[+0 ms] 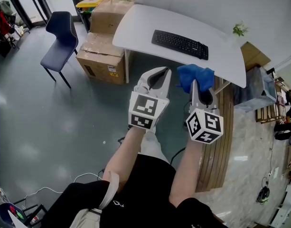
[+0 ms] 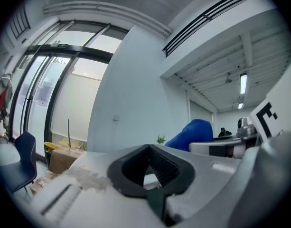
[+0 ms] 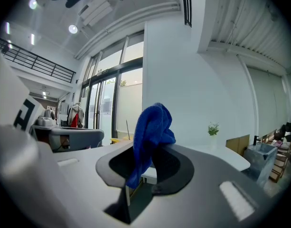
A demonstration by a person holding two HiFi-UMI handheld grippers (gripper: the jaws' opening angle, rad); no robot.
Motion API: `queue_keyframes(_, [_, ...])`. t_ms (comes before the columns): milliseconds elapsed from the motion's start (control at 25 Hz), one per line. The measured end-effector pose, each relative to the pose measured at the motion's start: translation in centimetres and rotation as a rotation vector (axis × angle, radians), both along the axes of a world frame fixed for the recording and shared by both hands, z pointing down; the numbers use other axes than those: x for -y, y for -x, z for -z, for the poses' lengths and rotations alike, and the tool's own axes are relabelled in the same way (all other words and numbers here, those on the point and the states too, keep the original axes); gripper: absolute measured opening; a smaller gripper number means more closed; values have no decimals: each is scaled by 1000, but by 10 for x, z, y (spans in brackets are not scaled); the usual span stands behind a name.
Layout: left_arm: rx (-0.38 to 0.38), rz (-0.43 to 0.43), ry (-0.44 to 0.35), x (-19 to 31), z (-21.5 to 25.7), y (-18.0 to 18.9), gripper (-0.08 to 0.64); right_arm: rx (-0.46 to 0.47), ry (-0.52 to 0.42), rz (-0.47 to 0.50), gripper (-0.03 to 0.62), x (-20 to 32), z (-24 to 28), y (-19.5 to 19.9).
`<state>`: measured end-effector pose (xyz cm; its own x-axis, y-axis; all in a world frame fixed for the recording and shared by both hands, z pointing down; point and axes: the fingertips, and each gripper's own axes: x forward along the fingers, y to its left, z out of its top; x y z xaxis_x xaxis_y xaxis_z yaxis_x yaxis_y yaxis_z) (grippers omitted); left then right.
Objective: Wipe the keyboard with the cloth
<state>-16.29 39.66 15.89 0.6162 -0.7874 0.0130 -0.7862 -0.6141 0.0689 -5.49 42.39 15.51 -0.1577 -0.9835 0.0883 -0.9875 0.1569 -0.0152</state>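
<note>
A dark blue chair (image 1: 62,32) is standing on the grey floor off the left end of the white table (image 1: 140,27), with cardboard boxes (image 1: 101,56) sitting between the two. The black keyboard (image 1: 180,44) is lying on the table's right half, running along its near edge, with nothing touching it. Short of that near edge, the left gripper (image 1: 160,72) is hanging in the air with its jaws brought together at the tips and nothing between them. Just beside it, the right gripper (image 1: 194,84) is pinching the blue cloth (image 1: 198,74). The cloth is bunching up above the closed jaws, and one end is drooping down between them. It is hovering near the table's near edge, apart from the keyboard. A small green plant (image 1: 239,29) is standing at the table's far right corner.
</note>
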Motion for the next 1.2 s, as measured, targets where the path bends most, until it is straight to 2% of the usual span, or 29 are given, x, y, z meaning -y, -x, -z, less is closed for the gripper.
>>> queue_keyframes(360, [45,62,-1,144,-20,-27,-3,44,-23,7,83,147,-18,-48])
queue_keyframes(640, [89,123,41,304,-31,-73,-3,117,33,50,83,324,-32,-109])
queue_keyframes(760, [76,180,33,362,-20,-74,-3,126,34,113,83,389,-29,-110])
queue_keyframes(880, [90,237,58,399,-29,-65,-4,130,47,173,83,429,-34,-106])
queue_keyframes(1040, [118,291,97,431,-44,-47,-3,143,76,230,83,468,-46,-92])
queue_keyframes(1200, [140,320,157,444,-69,-26,-3,139,129,291,83,486,-66,-60])
